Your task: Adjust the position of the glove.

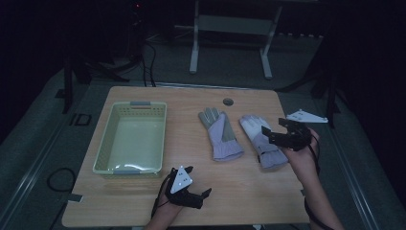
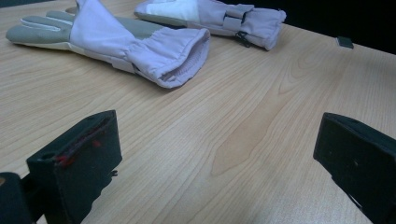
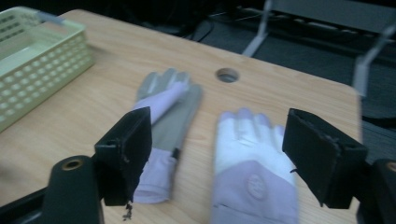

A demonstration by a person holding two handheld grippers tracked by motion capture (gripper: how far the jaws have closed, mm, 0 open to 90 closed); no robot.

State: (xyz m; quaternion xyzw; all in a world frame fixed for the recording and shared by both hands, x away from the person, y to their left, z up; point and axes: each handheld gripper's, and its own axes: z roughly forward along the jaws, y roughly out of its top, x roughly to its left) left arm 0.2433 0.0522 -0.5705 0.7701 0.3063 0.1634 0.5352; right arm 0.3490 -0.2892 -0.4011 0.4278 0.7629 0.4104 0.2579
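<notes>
- The right glove (image 1: 261, 139) lies flat on the tabletop (image 1: 191, 201), fingers pointing away from me and its lilac cuff toward me; in my right gripper view it (image 3: 250, 158) sits straight ahead between the two jaws, white across the fingers and lilac below.
- My right tool (image 1: 282, 134) hangs over that glove's cuff end at its right edge, jaws spread wide, nothing in them; I cannot tell from above whether a jaw touches the fabric.
- The left glove (image 1: 220, 134) lies just beside the first, a narrow strip of wood between them, also fingers away, grey on the palm with a lilac flap folded across it.
- In my left gripper view that grey glove (image 2: 116, 42) lies ahead and to the left with its open cuff facing me, and the other glove (image 2: 215, 16) lies behind it.
- My left tool (image 1: 189, 189) is low over bare wood near the front edge, well apart from both gloves, jaws wide open and holding nothing.
- The pale yellow basket (image 1: 107, 143) stands on the left part of the tabletop, well apart from the gloves, with grey handles at both short ends; nothing lies in it.
- A round hole (image 1: 228, 101) sits in the tabletop near its far edge, beyond the gloves.
</notes>
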